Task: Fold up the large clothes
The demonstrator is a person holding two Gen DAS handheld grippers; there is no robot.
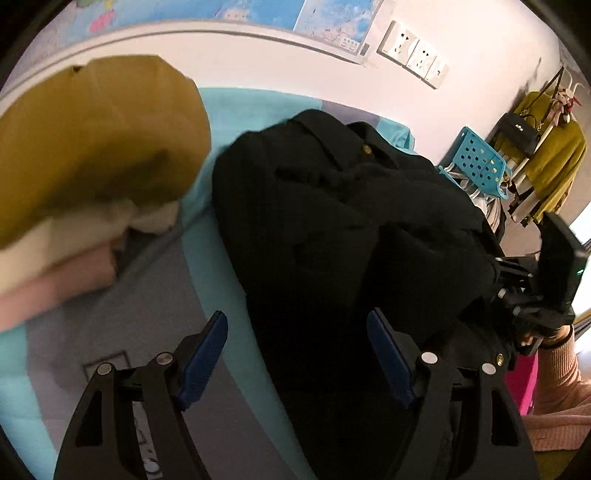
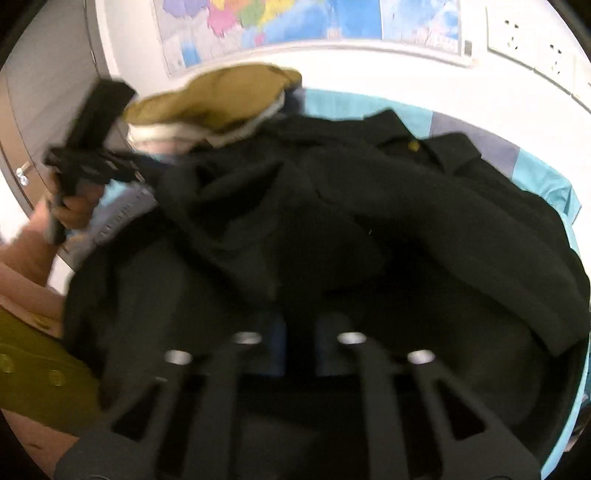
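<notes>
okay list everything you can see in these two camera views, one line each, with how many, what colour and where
black coat: one, black with gold buttons, crumpled mid-bed
bed sheet: one, turquoise and grey, under the clothes
folded stack: one, mustard, cream and pink layers, left of the coat
wall maps: two, multicoloured, behind the bed
wall sockets: a row, white, right of the maps
plastic basket: one, blue, beyond the bed
clothes rack: one, holding an olive garment and black bag
left gripper: open, above the coat's edge
right gripper: shut, blurred, at the coat
</notes>
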